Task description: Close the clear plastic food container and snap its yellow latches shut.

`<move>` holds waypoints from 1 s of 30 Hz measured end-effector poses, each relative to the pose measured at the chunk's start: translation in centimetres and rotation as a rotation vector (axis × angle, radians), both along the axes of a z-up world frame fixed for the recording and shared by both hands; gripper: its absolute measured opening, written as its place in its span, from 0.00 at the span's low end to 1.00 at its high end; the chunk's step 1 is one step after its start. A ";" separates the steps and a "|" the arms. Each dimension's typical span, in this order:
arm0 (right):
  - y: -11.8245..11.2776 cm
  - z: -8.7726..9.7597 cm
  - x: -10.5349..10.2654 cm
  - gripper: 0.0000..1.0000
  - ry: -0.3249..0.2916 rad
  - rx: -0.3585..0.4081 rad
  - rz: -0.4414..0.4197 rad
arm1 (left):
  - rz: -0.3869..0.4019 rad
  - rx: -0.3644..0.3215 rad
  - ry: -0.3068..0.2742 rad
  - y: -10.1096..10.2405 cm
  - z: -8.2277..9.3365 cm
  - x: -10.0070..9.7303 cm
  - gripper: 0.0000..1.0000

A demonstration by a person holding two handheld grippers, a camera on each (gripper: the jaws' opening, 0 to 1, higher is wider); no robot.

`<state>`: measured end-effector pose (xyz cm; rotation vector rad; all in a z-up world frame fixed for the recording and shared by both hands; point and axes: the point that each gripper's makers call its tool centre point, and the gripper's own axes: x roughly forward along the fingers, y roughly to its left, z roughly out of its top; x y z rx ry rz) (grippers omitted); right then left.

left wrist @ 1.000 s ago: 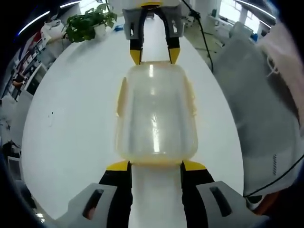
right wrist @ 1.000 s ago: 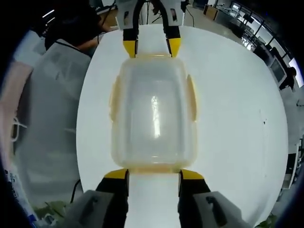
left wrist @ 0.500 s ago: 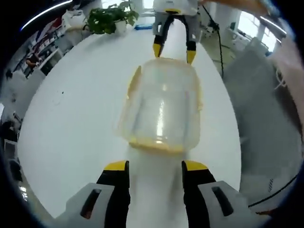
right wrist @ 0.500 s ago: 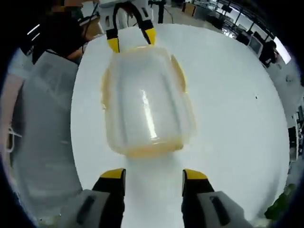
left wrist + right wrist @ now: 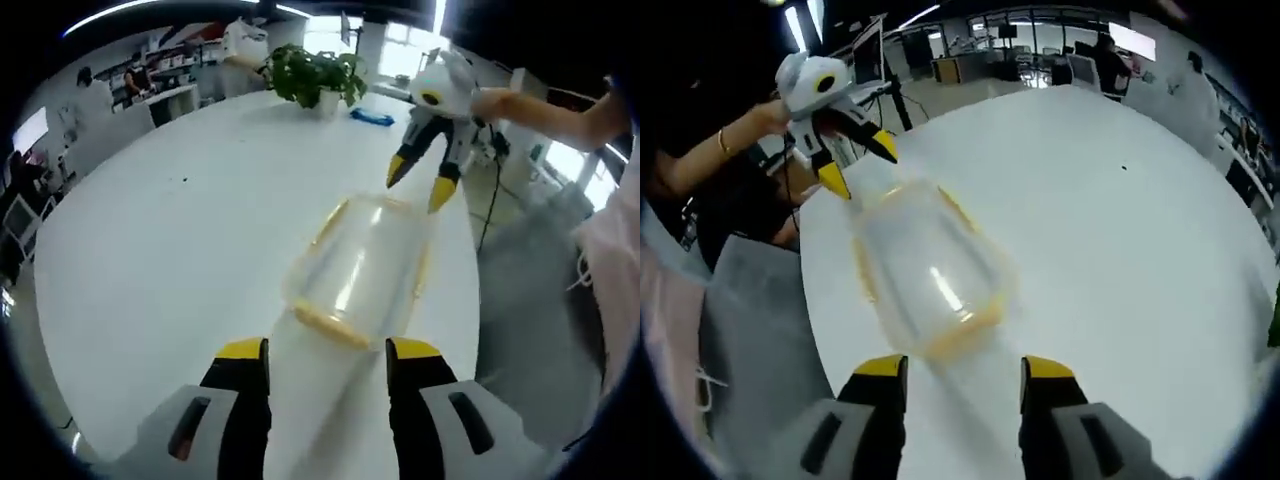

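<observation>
Left gripper view: both grippers (image 5: 328, 350) (image 5: 952, 365) pulled back off container (image 5: 360, 268), jaws wide, empty. Lid down; yellow latches (image 5: 331, 325) look done.

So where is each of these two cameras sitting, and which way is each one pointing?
Left gripper view: rides on the left gripper, looking along its open jaws across the white table at the clear container; the right gripper and a hand show beyond.
Right gripper view: rides on the right gripper, facing the container from the opposite end; the left gripper and an arm show.
Shared: container, table, each other's gripper.
</observation>
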<state>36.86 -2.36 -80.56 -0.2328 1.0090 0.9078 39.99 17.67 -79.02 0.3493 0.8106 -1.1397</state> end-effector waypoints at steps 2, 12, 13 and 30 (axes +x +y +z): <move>-0.1 0.2 0.2 0.42 -0.015 -0.003 0.000 | 0.020 -0.020 0.008 -0.1 -0.1 0.1 0.44; 1.1 0.1 0.8 0.41 -0.013 0.063 -0.095 | 0.106 -0.065 0.064 -2.0 -0.9 -0.1 0.51; 1.2 -0.1 0.8 0.41 -0.005 0.067 -0.109 | 0.120 -0.063 0.065 -2.1 -1.2 0.1 0.49; 2.7 -1.6 1.0 0.36 0.078 0.129 -0.229 | 0.291 -0.077 0.163 -2.3 -2.8 0.7 0.40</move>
